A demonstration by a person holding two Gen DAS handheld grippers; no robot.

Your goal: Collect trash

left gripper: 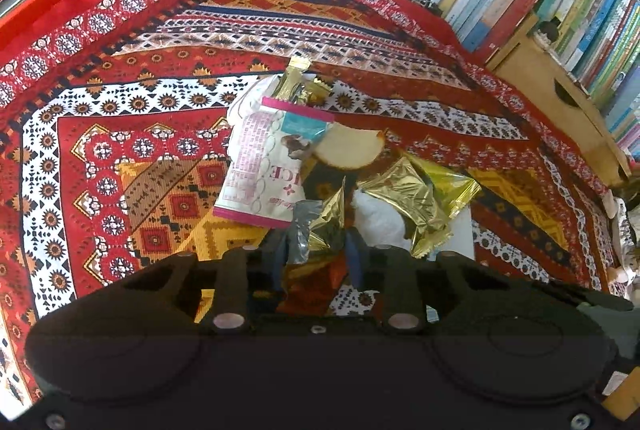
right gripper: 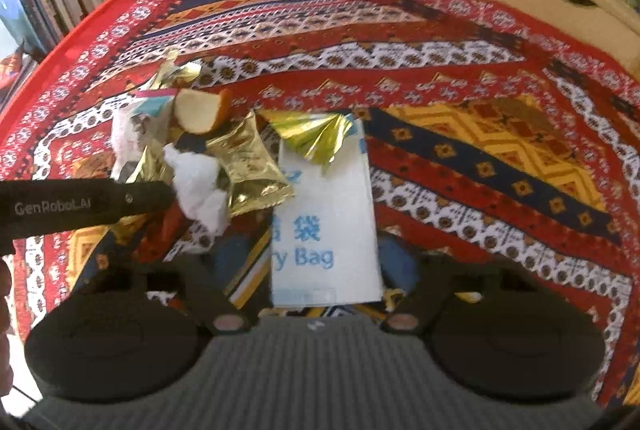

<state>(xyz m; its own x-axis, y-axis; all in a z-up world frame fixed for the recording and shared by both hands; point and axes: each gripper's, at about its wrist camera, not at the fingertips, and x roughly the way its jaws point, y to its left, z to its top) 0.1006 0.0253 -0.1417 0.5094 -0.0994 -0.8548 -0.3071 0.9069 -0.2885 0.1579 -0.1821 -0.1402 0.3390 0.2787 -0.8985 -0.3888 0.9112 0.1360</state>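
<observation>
Patterned tablecloth (left gripper: 120,118) bears three gold wrappers (left gripper: 412,198); left claw (left gripper: 320,250) pinches one, right claw (right gripper: 324,270) stands open astride one white bag (right gripper: 328,222).

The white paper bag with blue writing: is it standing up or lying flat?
Lying flat. The white paper bag rests face-up on the patterned cloth, its blue print readable, with a gold wrapper over its far end.
</observation>
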